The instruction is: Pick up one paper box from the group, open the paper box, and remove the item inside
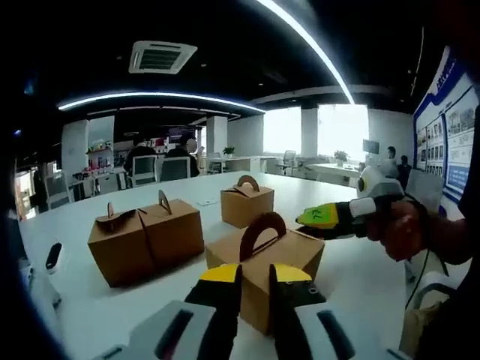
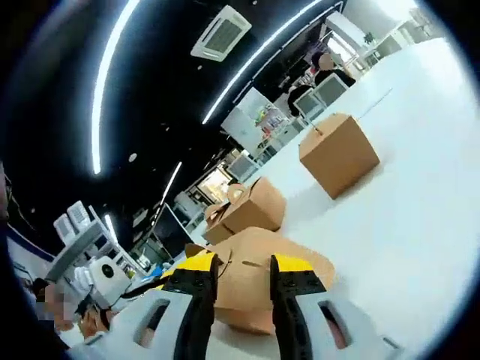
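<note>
The white table (image 1: 112,300) spans the left gripper view from 8 o'clock to 3 o'clock, with office chairs (image 1: 161,169) and seated people (image 1: 139,154) beyond its far edge at 11 o'clock.

Four brown paper boxes stand on the table. The nearest paper box (image 1: 262,262) sits just below centre in the left gripper view, its arched handle (image 1: 261,234) upright. In the right gripper view the same box (image 2: 255,281) lies at 6 o'clock, directly ahead of the jaws.

A pair of boxes (image 1: 146,240) stands touching side by side at 9 o'clock of the left gripper view. The far box (image 1: 247,202) stands alone near centre, well apart from the others.

The left gripper (image 1: 255,289) rises from 6 o'clock — its yellow-tipped jaws stand slightly apart, a narrow gap between them, with the nearest box just behind. Whether they touch it cannot be told.

The right gripper (image 2: 244,281) rises likewise; its jaws stand apart, the box showing in the gap. In the left gripper view it enters at 3 o'clock, held by a hand (image 1: 401,229), tip close to the box — contact cannot be told.

A small dark-and-white device (image 1: 52,256) lies at 8 o'clock.
</note>
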Demonstrator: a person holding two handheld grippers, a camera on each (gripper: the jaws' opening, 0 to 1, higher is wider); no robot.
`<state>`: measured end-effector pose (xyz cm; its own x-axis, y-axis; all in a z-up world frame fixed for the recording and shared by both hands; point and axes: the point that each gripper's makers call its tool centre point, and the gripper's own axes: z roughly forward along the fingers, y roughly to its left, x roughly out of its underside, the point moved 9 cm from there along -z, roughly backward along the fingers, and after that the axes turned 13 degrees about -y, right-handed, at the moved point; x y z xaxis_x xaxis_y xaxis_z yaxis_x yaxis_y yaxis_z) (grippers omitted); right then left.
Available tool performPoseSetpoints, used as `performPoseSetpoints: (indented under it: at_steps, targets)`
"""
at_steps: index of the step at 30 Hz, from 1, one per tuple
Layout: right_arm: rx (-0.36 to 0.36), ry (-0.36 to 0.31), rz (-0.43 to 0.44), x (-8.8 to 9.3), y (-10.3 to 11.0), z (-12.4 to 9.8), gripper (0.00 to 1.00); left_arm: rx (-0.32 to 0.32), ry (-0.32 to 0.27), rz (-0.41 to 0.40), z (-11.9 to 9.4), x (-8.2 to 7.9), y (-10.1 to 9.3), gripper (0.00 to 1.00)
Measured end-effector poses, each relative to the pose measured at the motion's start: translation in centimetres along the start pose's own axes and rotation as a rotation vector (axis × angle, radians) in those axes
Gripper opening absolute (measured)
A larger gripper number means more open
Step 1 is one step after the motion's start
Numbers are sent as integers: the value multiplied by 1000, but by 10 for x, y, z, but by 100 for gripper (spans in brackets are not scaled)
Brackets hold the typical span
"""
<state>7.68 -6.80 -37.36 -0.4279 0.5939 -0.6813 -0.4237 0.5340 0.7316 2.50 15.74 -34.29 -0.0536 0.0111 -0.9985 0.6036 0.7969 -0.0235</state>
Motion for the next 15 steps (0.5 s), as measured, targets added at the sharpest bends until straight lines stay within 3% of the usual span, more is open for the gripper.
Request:
performPoseSetpoints:
  at_steps: [2, 15]
  targets:
    - [-1, 49, 45, 4, -2, 3, 29, -4, 0, -1, 0, 0, 0, 14]
    - [13, 42, 33, 9, 9, 3, 29, -7, -24, -24, 0, 3, 1, 14]
